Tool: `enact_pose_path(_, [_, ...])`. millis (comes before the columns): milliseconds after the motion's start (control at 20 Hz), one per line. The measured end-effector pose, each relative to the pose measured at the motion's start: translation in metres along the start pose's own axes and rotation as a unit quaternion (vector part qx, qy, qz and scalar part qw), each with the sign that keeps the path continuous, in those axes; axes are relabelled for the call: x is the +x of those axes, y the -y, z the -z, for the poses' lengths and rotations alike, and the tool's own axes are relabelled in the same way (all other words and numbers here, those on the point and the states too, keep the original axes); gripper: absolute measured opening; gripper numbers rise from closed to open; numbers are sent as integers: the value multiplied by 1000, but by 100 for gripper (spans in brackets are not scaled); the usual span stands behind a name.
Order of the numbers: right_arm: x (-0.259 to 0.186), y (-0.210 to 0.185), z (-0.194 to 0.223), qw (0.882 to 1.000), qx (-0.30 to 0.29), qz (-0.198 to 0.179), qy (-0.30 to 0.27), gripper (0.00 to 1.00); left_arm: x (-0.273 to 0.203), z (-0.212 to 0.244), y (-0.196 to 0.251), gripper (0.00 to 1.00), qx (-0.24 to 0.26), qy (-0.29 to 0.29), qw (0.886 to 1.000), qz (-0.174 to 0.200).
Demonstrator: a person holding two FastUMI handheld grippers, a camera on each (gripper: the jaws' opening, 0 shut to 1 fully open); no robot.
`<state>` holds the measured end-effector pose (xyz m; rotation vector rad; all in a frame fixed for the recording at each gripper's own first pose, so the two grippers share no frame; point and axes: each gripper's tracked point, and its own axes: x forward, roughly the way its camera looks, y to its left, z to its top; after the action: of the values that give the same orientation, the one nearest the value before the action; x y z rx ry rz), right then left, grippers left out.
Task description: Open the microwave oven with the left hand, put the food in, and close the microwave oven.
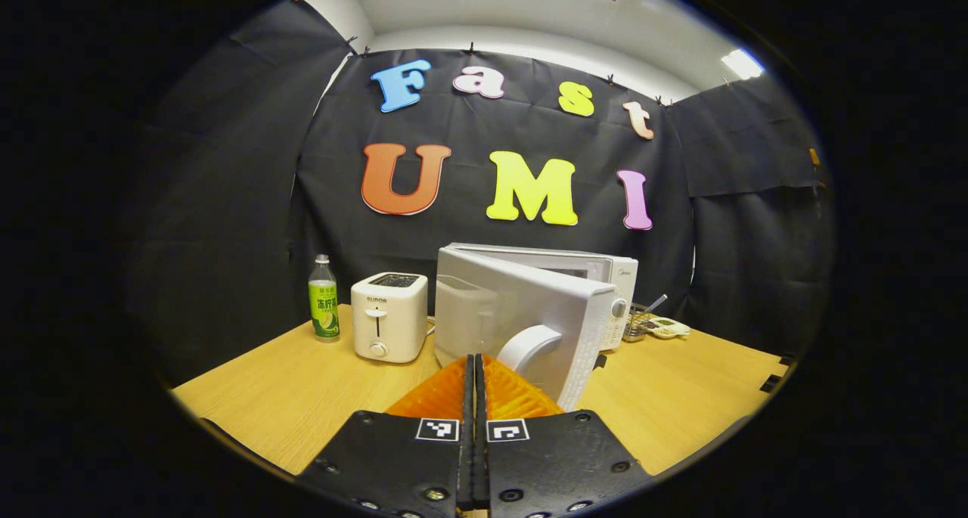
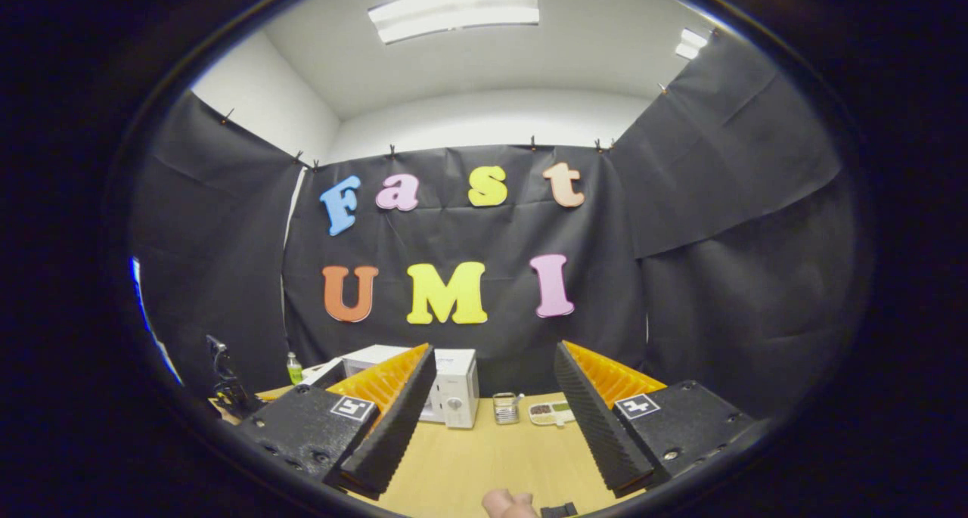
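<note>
In the left gripper view the white microwave (image 1: pixel 605 268) stands at the table's middle with its door (image 1: pixel 514 306) swung partly open toward me. My left gripper (image 1: pixel 475 361) is shut, its orange fingers pressed together just left of the curved door handle (image 1: pixel 529 345), with nothing seen between them. A divided tray of food (image 1: pixel 667 327) lies to the right of the oven. In the right gripper view my right gripper (image 2: pixel 491 382) hangs open and empty, well back from the microwave (image 2: pixel 454 386) and the food tray (image 2: pixel 550 412).
A white toaster (image 1: pixel 389 315) and a green-labelled bottle (image 1: pixel 324 299) stand left of the oven. A small wire holder with utensils (image 1: pixel 639 323) sits between oven and tray. The wooden table (image 1: pixel 681 397) has bare room at the front right. A fingertip (image 2: pixel 507 504) shows at the bottom.
</note>
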<state>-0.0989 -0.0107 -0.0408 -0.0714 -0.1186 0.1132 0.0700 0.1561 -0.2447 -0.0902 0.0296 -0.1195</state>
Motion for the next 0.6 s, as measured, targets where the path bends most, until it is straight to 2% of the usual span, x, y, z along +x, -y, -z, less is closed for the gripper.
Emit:
enact_pose_path(300, [-20,9,4,1000,13,-17,-8,100,17,17,48,0,5,-12,1000,26])
enact_pose_path(350, [-20,8,8,1000,17,-22,-9,91,23,22,55,0,12,-18,999,29])
enact_pose_path(400, [-22,9,10,999,20,-25,-10,100,30,23,60,0,18,-19,999,29])
enact_pose_path(600, [-18,12,19,999,33,-28,-19,100,62,35,88,0,2,-29,998,61])
